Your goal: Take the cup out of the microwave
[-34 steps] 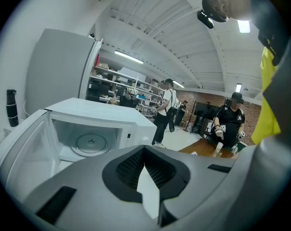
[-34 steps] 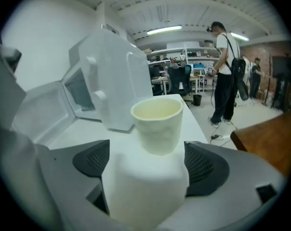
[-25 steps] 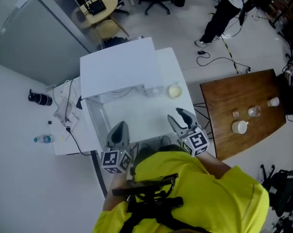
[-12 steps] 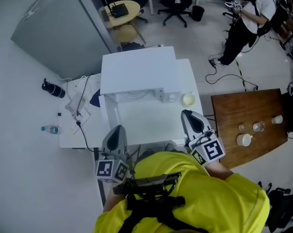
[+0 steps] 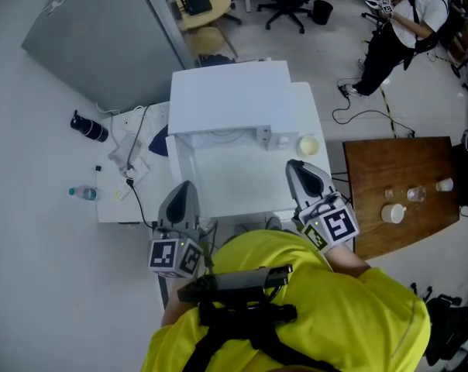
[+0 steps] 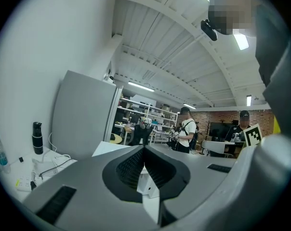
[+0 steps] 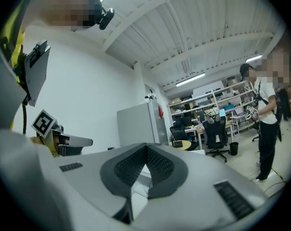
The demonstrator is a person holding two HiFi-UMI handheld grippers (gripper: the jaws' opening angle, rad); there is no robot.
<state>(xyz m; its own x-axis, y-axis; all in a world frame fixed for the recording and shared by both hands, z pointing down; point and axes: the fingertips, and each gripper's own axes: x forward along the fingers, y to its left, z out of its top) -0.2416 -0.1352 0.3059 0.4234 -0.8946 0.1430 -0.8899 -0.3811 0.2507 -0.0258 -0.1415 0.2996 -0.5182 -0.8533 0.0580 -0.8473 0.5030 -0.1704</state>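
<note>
A white box-shaped microwave (image 5: 230, 95) stands at the far side of a white table (image 5: 238, 180). A cream cup (image 5: 308, 145) sits on the table just right of the microwave, apart from both grippers. My left gripper (image 5: 180, 188) hovers over the table's near left edge, its jaws shut and empty (image 6: 144, 150). My right gripper (image 5: 297, 167) hangs a little short of the cup, also shut on nothing (image 7: 146, 148). Neither gripper view shows the cup. The microwave's inside is hidden.
A wooden table (image 5: 373, 161) at the right carries a white mug (image 5: 391, 213) and small glasses. Cables (image 5: 129, 157), a black bottle (image 5: 88, 126) and a water bottle (image 5: 83, 194) lie to the left. A grey panel (image 5: 94, 37) stands behind. A person (image 5: 397, 22) stands at the far right.
The right gripper's jaws, open a second ago, have shut on nothing. Both grippers have risen and edged toward the microwave. The cup has stayed where it was.
</note>
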